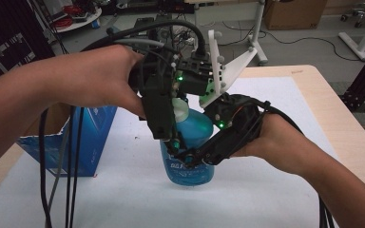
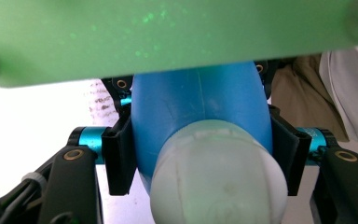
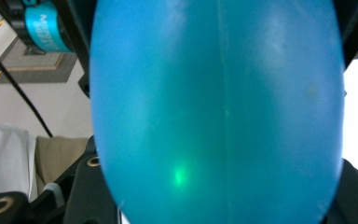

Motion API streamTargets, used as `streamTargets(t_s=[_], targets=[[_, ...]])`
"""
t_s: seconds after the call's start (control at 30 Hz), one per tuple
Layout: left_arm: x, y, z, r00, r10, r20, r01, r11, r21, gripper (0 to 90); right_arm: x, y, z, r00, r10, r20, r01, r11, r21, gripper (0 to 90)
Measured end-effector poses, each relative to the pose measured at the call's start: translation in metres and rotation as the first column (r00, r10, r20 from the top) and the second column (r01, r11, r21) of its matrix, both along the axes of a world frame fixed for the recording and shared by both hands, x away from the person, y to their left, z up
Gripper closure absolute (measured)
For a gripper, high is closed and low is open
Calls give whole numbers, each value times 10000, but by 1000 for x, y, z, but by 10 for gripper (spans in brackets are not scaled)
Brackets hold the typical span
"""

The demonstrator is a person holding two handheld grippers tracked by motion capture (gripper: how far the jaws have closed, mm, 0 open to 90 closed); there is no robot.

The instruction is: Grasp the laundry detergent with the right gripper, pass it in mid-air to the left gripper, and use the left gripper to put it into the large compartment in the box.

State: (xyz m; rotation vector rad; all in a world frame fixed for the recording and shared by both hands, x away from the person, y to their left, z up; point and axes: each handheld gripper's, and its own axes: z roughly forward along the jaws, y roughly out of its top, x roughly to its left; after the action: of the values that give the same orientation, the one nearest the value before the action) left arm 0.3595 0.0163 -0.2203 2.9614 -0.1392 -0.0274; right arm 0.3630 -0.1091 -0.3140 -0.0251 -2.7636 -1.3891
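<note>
A blue translucent bottle (image 1: 197, 127) with a white cap (image 1: 179, 114) stands upright on the white table cover. My left gripper (image 1: 175, 141) comes down from above, shut on the bottle's shoulder just under the cap. In the left gripper view its black pads (image 2: 119, 161) press both sides of the blue bottle (image 2: 198, 107), with the cap (image 2: 219, 179) close in front. My right gripper (image 1: 190, 159) reaches in from the right and is shut on the bottle's body lower down. The bottle (image 3: 219, 112) bulges between its jaws in the right gripper view.
A blue cardboard box (image 1: 83, 137) stands open at the left, close to my left forearm. The white cover (image 1: 275, 190) lies over a wooden table, whose bare edge (image 1: 335, 109) runs along the right. Black cables (image 1: 71, 180) hang down at the left front.
</note>
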Motion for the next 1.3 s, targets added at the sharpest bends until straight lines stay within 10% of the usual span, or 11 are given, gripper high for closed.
streamTargets(t_s=[0.23,0.43,0.8,0.93,1.07,1.13,1.3], targets=[[0,10,18,9989,459,-38,-459,9989,3,372,-2,-11,7,9975,-97,-704,120,9994,328,175],[4,25,38,9924,1223,124,-1222,9924,-124,372,2,-31,10,9890,-1365,-569,1306,9867,-970,116],[16,53,66,9433,3308,284,-3307,9437,-78,372,18,-76,29,9909,-1330,-220,1195,9421,-3134,16],[22,65,79,9204,3900,285,-3893,9207,-262,372,19,-90,37,9857,-1681,134,1600,9073,-3889,6],[26,76,88,8958,4436,284,-4424,8959,-411,371,19,-103,45,9865,-1635,68,1522,9014,-4053,6],[31,90,95,8608,5087,154,-5071,8599,-584,371,18,-110,48,9869,-1593,271,1558,8936,-4209,7],[38,115,102,8078,5895,-5,-5871,8044,-914,372,21,-123,50,9731,-2181,748,2275,8554,-4654,11]])
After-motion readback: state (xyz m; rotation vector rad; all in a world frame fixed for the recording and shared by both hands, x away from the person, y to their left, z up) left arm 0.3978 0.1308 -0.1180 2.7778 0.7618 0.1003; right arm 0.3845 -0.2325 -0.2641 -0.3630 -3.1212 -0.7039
